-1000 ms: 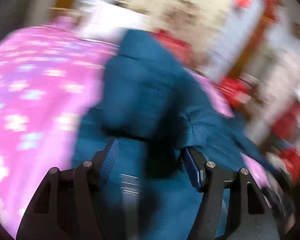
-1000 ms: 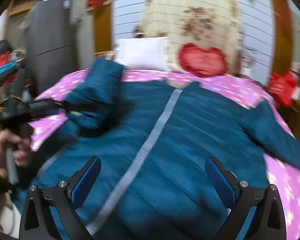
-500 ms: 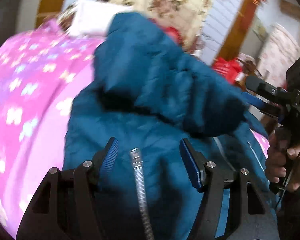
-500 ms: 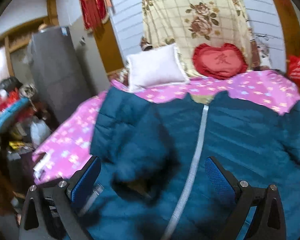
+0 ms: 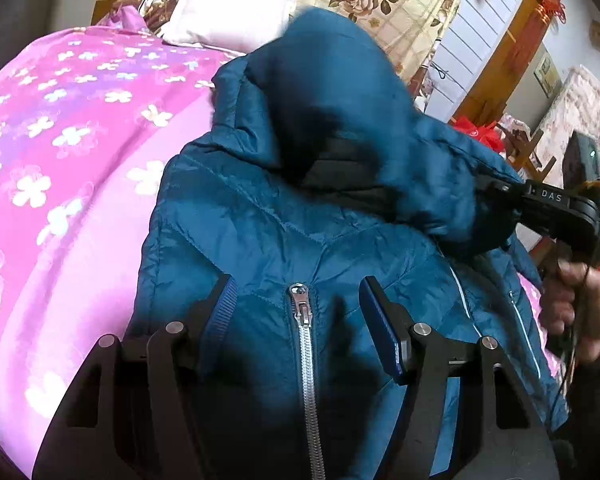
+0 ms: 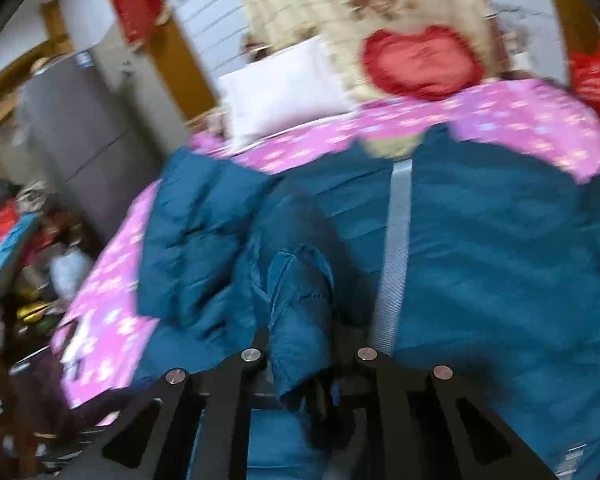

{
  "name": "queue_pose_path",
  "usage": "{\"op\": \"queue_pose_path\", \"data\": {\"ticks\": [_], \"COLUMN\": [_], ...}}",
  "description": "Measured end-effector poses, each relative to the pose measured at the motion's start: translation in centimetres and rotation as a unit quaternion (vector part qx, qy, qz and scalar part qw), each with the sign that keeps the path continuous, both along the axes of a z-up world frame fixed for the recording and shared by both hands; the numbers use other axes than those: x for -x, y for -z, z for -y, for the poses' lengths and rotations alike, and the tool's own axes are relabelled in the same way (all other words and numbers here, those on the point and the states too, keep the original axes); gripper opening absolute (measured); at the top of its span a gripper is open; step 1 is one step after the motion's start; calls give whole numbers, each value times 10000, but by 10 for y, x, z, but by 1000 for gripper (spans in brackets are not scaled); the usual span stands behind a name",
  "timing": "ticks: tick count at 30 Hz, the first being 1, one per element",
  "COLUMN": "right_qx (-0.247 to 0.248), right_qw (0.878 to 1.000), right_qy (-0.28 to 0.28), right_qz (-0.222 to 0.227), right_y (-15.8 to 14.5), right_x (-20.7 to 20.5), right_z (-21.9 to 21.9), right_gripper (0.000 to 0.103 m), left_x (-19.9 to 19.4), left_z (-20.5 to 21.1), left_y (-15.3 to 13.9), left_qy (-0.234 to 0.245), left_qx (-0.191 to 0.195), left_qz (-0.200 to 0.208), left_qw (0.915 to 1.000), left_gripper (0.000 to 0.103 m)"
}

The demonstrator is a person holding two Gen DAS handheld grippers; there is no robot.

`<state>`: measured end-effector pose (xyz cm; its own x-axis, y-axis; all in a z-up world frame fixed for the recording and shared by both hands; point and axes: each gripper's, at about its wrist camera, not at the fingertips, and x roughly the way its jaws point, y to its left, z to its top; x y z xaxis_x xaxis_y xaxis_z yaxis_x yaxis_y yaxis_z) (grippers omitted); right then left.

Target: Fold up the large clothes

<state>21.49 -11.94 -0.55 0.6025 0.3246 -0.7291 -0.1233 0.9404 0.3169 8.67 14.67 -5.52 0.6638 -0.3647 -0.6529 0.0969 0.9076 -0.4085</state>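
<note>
A large teal quilted puffer jacket (image 5: 340, 248) is lying front-up across the pink flower-print bed cover (image 5: 72, 128), its silver front zipper (image 5: 306, 344) running toward the pillows. The right tool (image 6: 302, 344) is clamping the cuff end of the jacket's sleeve (image 6: 300, 300); its jaws have just been closing, and the padded fabric is sitting bunched between them. In the left wrist view that sleeve is arching up and over the chest, drawn by the right tool. The left tool (image 5: 298, 320) is hovering open just above the chest, one finger either side of the zipper pull, gripping nothing.

The step in hand is probably folding the sleeve across the body. To do it well, the right tool should be carrying the cuff low and straight across so the sleeve is landing flat, without twisting. The left tool could be pressing down near the zipper, since slick padded fabric is likely sliding and springing back.
</note>
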Motion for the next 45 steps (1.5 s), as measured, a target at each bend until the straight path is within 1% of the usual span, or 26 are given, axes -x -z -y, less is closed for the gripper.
{"op": "queue_pose_path", "data": {"ticks": [3, 7, 9, 12, 14, 15, 16, 17, 20, 22, 24, 25, 26, 27, 28, 30, 31, 34, 36, 38, 39, 40, 41, 43, 44, 45], "right_qx": [388, 1134, 1367, 1345, 1400, 1375, 1300, 1228, 1192, 1129, 1221, 1273, 1330, 1358, 1338, 1263, 1277, 1209, 1183, 1384, 1401, 1376, 1156, 883, 894, 963], "right_qw": [9985, 9899, 9864, 9878, 9867, 9868, 9874, 9878, 9822, 9816, 9827, 9834, 9838, 9840, 9846, 9865, 9867, 9891, 9896, 9862, 9857, 9853, 9878, 9900, 9902, 9901], "right_qy": [388, 809, 854, 543, 623, 698, 822, 919, 1452, 1527, 1324, 1182, 1003, 896, 817, 706, 725, 782, 809, 879, 876, 867, 860, 873, 803, 705], "right_qz": [-87, -259, -326, -569, -538, -495, -375, -259, 9, 202, 424, 524, 656, 728, 773, 772, 692, 297, 85, -210, -330, -521, -598, -675, -717, -736], "right_y": [-6, -10, -8, 5, 3, 1, -6, -11, -33, -43, -53, -57, -61, -63, -63, -56, -49, -19, 2, 30, 40, 55, 66, 71, 72, 72], "right_x": [-10, -26, -33, -47, -50, -47, -43, -38, -18, -7, 3, 6, 8, 7, 5, -6, -14, -37, -46, -56, -58, -60, -60, -64, -67, -69], "right_z": [48, 108, 126, 137, 139, 140, 145, 150, 172, 173, 159, 149, 137, 126, 118, 106, 101, 99, 102, 108, 112, 117, 124, 135, 136, 136], "right_gripper": [13, 13, 13, 15, 36, 57, 69, 71, 71, 71, 71, 71, 71, 71, 71, 71, 71, 71, 71, 71, 72, 73, 74, 75, 75, 76], "left_x": [1, -1, -1, -1, -1, -1, -1, -1, -3, -11, -22, -33, -43, -63, -79, -117, -140, -190, -218, -238, -239, -240, -238, -237, -237, -238], "left_z": [2, 2, 2, 3, 3, 3, 4, 3, 4, 11, 14, 15, 17, 21, 25, 35, 43, 59, 68, 67, 66, 60, 55, 47, 42, 35], "left_y": [-1, 0, 1, 2, 2, 3, 3, 3, 2, -9, -33, -54, -65, -79, -85, -91, -92, -75, -49, -16, -5, 5, 9, 14, 16, 18], "left_qy": [8, 30, 36, 44, 42, 42, 40, 45, 42, 65, 80, 119, 104, 52, -14, -190, -355, -378, -466, -698, -750, -768, -800, -861, -897, -998], "left_qx": [-36, -60, -77, -116, -40, -39, -47, -59, -95, -539, -798, -881, -948, -1080, -1181, -1325, -1469, -1684, -2056, -2444, -2462, -2347, -2238, -2108, -1997, -1832], "left_qz": [-20, -53, -72, -99, -101, -101, -106, -108, -173, -400, -286, -96, -28, 44, 70, 168, 316, 105, -221, -773, -919, -1002, -924, -949, -1000, -1110], "left_qw": [10000, 10000, 9999, 9999, 9999, 9999, 9999, 9999, 9998, 9977, 9964, 9960, 9954, 9941, 9930, 9909, 9880, 9849, 9773, 9641, 9619, 9638, 9669, 9691, 9706, 9717], "left_gripper": [64, 64, 64, 64, 64, 65, 65, 65, 65, 64, 65, 65, 66, 77, 82, 82, 82, 82, 82, 80, 81, 83, 84, 93, 95, 103]}}
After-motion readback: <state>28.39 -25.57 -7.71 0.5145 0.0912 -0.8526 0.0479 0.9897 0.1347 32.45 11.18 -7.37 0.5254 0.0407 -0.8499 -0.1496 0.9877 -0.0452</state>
